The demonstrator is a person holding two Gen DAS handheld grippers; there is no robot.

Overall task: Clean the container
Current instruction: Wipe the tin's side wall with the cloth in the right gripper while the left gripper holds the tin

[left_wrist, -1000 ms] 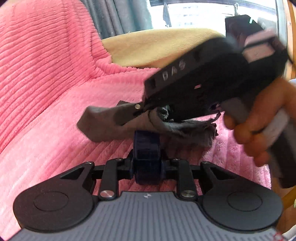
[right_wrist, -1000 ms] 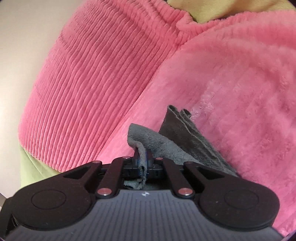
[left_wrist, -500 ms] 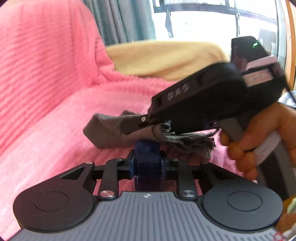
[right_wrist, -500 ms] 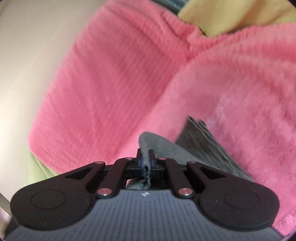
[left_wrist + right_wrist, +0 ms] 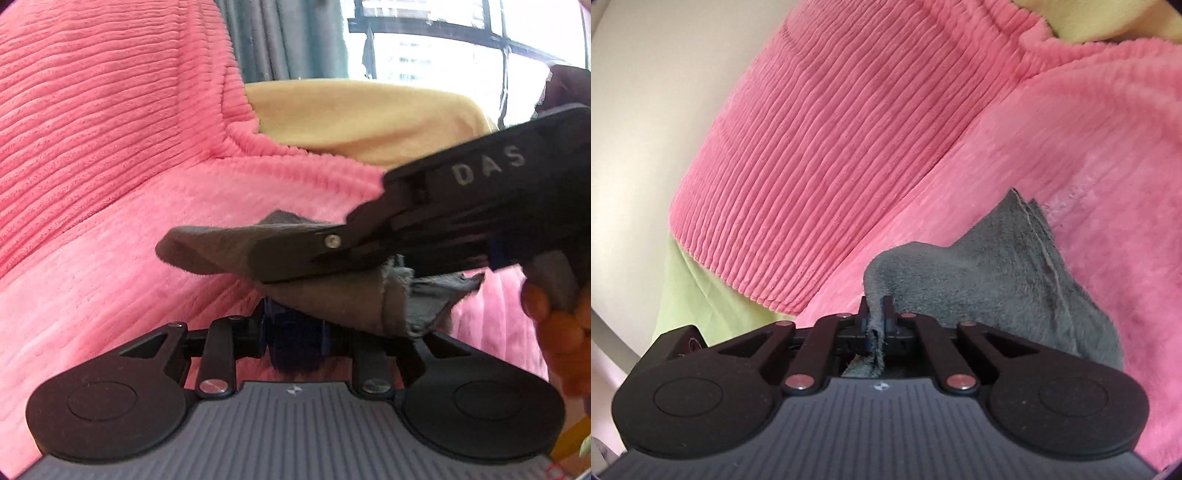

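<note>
My left gripper (image 5: 295,332) is shut on a dark blue container (image 5: 295,350), mostly hidden under a grey cloth (image 5: 332,299). My right gripper (image 5: 877,314) is shut on the grey cloth (image 5: 990,280), which hangs to the right of its fingers. In the left wrist view the right gripper (image 5: 461,214) reaches in from the right, just above the container, with the cloth draped between them. A hand (image 5: 557,317) holds its handle.
A pink ribbed blanket (image 5: 110,184) covers a sofa seat and backrest below both grippers. A yellow cover (image 5: 351,114) lies behind it, with grey curtains (image 5: 288,37) and a window beyond. A pale wall (image 5: 646,110) is at the left.
The right gripper with the cloth has risen and moved right over the container. The cloth now spreads across the container's top. The left wrist view has tilted upward.
</note>
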